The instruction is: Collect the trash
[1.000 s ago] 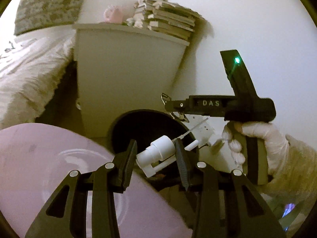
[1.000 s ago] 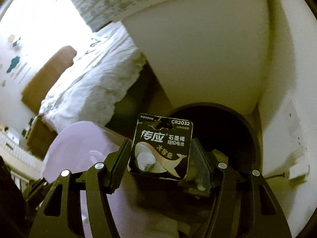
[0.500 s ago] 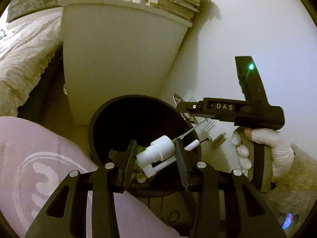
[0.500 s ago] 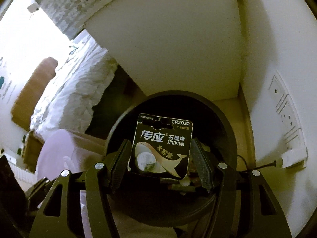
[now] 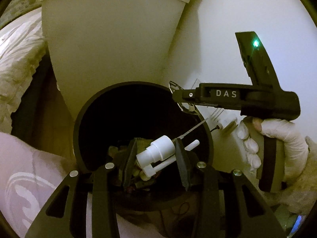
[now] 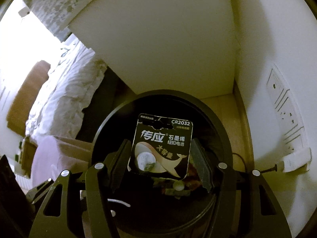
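My left gripper (image 5: 153, 158) is shut on a white plastic pump head (image 5: 158, 154) with a thin tube sticking out to the right. It hangs over the open mouth of a round black trash bin (image 5: 83, 119) with scraps at its bottom. My right gripper (image 6: 161, 156) is shut on a black battery blister card (image 6: 162, 144) marked CR2032, upright between the pads, above the same bin (image 6: 221, 130). In the left wrist view the right gripper's body (image 5: 237, 99) sits over the bin's right rim, held by a white-gloved hand (image 5: 277, 140).
A white bedside cabinet (image 5: 111, 45) stands right behind the bin, the white wall (image 6: 267, 39) with a socket panel (image 6: 285, 111) to the right. A bed with crumpled white bedding (image 6: 65, 91) lies left. A pale purple cloth surface (image 5: 25, 178) fills the near left.
Both grippers have come forward and down over the bin, which now fills more of each view. Both grips are unchanged.
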A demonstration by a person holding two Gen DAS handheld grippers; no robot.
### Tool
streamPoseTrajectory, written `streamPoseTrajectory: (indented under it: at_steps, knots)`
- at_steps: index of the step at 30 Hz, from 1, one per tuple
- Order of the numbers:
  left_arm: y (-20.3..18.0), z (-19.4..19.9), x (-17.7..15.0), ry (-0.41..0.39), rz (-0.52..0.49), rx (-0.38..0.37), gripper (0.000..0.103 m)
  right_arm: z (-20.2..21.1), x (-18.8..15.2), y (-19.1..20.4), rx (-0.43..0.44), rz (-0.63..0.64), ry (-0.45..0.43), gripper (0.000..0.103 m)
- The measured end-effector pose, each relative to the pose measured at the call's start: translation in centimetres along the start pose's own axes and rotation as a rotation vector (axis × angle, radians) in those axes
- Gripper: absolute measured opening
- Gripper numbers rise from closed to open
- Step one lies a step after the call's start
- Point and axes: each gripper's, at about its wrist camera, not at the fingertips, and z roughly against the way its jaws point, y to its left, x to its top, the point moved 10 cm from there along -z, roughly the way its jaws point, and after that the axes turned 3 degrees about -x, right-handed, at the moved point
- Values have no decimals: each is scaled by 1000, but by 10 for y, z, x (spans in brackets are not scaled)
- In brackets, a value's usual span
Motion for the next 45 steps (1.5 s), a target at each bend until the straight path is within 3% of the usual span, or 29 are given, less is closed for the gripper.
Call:
streamPoseTrajectory:
  at_steps: [17, 19, 21, 24, 30, 35, 38, 41, 45]
  knots:
    - [-6, -7, 5, 11, -36, 44, 41, -9, 1, -8, 10, -35, 27, 63]
    - [-7, -7, 5, 9, -41, 50, 50, -8, 0, -8, 8, -38, 27, 63]
    - [-8, -3, 5, -7, -52, 67, 70, -5, 0, -9, 7, -40, 25, 67]
    - [-13, 5, 7, -34, -68, 84, 80, 3, -1, -6, 14, -45, 13, 71]
    - [-25, 38, 9, -111, -86, 103, 95, 25, -3, 16, 55, -27, -7, 71]
    - [-18, 77, 1, -190, -46, 128, 97, 46, -11, 57, 113, 34, -11, 71]
    - [3, 117, -12, -256, 16, 222, 98, 57, -19, 88, 169, 54, -3, 79]
    - [30, 154, -29, -305, 86, 301, 97, 71, -26, 126, 234, 86, -13, 79]
    - [83, 220, -70, -349, 252, 481, 97, 90, -36, 182, 300, 149, -49, 81]
